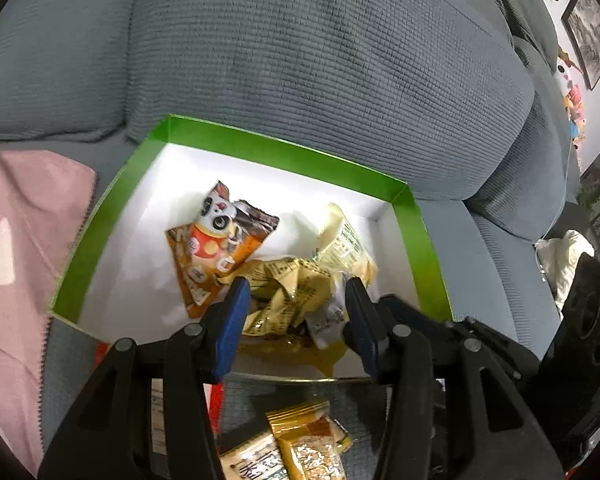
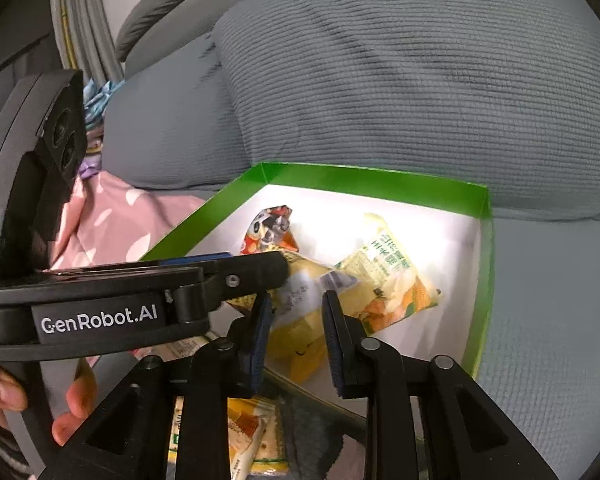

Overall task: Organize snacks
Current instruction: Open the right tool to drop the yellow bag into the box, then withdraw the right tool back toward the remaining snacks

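So the green box [image 1: 420, 232] sits on the grey sofa [image 1: 320, 60], right up against the back cushion, and it's the landmark for everything else. Inside it, toward the far left corner, lies an orange panda packet [image 1: 216, 248]. Next to that, nearer the right wall, there's a pale yellow packet with green print [image 2: 392, 276]. Closer to the box's near edge is a crumpled yellow packet [image 1: 288, 292].

The left tool [image 1: 294, 308] hangs over the near part of the box, its blue fingers [image 1: 230, 320] spread wide on either side of that crumpled packet, not squeezing anything. The right tool [image 2: 296, 332] is also over the near edge, spread apart, with a yellow wrapper [image 2: 300, 344] showing between its fingers; can't tell if they touch it.

Outside the box, just in front of its near edge, a few more packets [image 1: 300, 444] lie on the sofa. A pink blanket [image 1: 16, 248] sits left of the box.
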